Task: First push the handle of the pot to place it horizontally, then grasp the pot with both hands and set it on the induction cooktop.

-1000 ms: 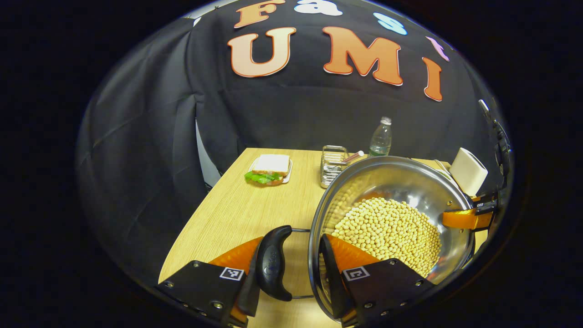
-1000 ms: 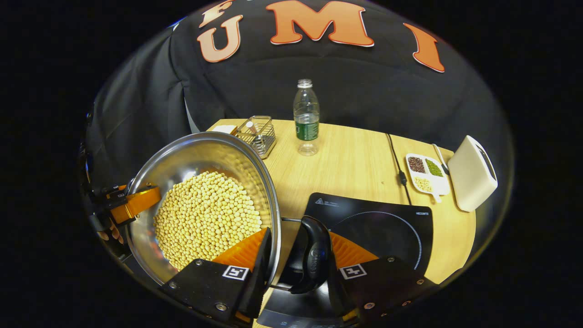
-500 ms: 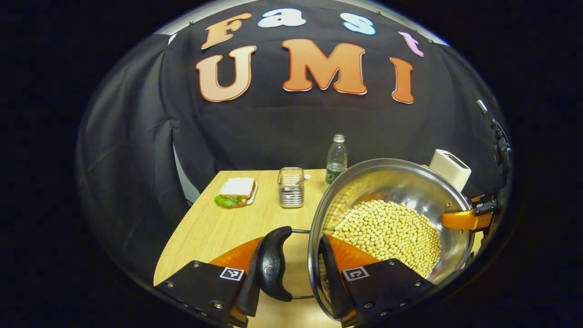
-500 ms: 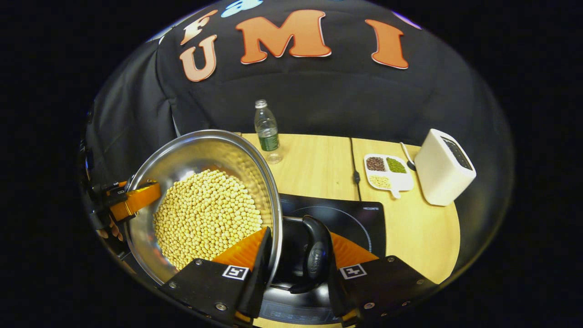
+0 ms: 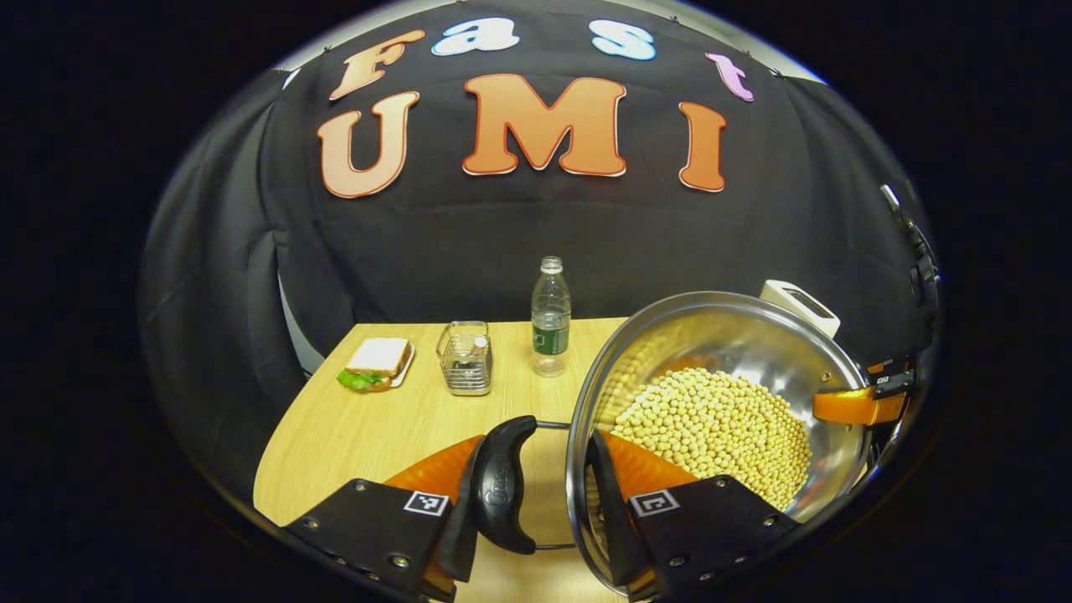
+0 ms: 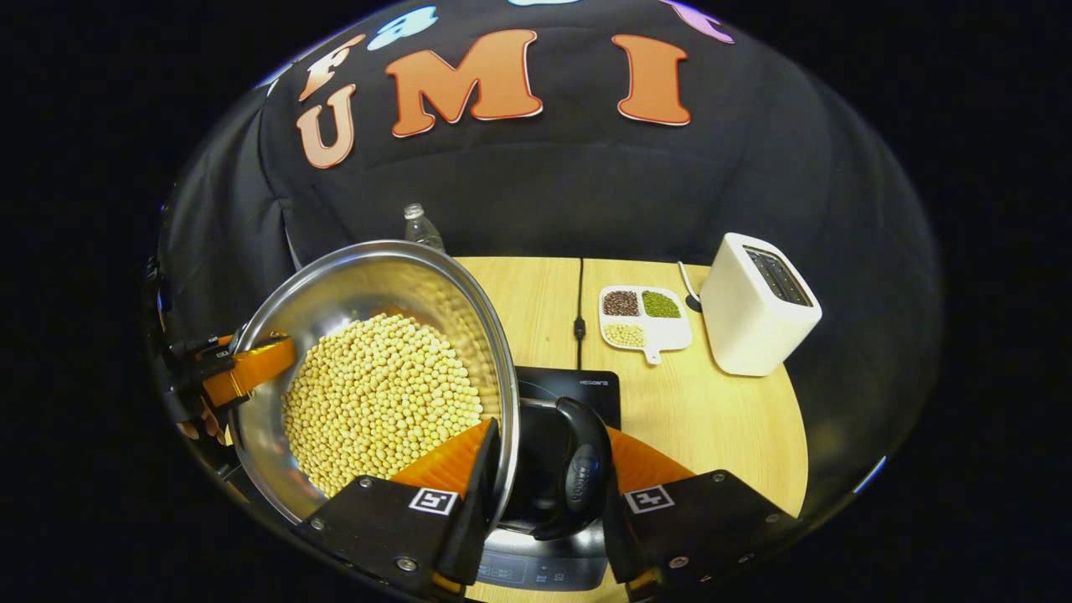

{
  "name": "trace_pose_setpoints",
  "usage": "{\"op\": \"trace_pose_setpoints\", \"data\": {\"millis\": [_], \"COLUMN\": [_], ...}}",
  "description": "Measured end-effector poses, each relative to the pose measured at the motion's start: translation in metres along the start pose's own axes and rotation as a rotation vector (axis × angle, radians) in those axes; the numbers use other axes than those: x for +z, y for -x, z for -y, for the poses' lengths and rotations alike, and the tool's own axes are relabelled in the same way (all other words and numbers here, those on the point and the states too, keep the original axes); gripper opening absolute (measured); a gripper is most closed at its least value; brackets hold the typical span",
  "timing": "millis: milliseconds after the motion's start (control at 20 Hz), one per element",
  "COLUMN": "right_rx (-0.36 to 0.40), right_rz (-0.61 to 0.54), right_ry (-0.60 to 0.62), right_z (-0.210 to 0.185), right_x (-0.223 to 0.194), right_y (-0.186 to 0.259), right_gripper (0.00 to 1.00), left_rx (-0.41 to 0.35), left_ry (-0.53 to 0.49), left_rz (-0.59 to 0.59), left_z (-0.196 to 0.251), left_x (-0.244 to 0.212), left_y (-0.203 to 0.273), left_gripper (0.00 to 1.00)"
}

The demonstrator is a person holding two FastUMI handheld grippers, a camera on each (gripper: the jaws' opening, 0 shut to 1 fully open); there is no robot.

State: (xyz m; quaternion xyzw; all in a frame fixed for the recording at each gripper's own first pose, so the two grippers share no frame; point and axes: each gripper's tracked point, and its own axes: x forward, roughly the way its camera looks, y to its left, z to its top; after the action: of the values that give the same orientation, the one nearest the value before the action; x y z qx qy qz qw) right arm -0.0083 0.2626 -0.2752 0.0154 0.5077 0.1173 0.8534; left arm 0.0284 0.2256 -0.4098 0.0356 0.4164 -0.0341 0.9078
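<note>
A steel pot half full of yellow soybeans is held between both grippers. My left gripper is shut on the pot, one finger inside the rim and the other outside its black side handle. My right gripper is shut the same way on the opposite black handle. Each gripper shows orange across the pot in the other's view, the right gripper and the left gripper. The black induction cooktop lies under the pot's right side, mostly hidden by it.
On the wooden table stand a white toaster, a divided dish of beans and a black cable. Farther left are a water bottle, a wire basket and a sandwich plate.
Both grippers have carried the pot to the right over the cooktop. The table items have slid left in both views, and more of the cooktop is now covered by the pot.
</note>
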Motion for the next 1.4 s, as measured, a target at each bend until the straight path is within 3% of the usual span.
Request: {"op": "trace_pose_setpoints", "data": {"millis": [400, 500, 650, 1050, 1400], "right_rx": [-0.027, -0.039, -0.05, -0.05, -0.041], "right_rz": [-0.029, -0.04, -0.061, -0.108, -0.129], "right_ry": [-0.032, -0.029, -0.033, -0.037, -0.05], "right_z": [0.001, -0.008, -0.017, -0.026, -0.011], "right_x": [0.004, 0.006, 0.013, 0.02, 0.033], "right_y": [0.013, 0.014, 0.007, -0.028, -0.028], "right_gripper": [0.58, 0.54, 0.58, 0.58, 0.58], "left_rx": [-0.038, -0.043, -0.053, -0.061, -0.059], "left_ry": [-0.007, 0.008, 0.02, 0.028, 0.01], "left_rz": [-0.04, -0.054, -0.083, -0.136, -0.15], "left_z": [-0.001, -0.002, -0.002, -0.007, -0.005], "left_x": [0.001, 0.0, -0.004, 0.004, 0.003], "left_y": [-0.005, -0.005, -0.009, -0.004, -0.008], "left_gripper": [0.63, 0.63, 0.64, 0.63, 0.63]}}
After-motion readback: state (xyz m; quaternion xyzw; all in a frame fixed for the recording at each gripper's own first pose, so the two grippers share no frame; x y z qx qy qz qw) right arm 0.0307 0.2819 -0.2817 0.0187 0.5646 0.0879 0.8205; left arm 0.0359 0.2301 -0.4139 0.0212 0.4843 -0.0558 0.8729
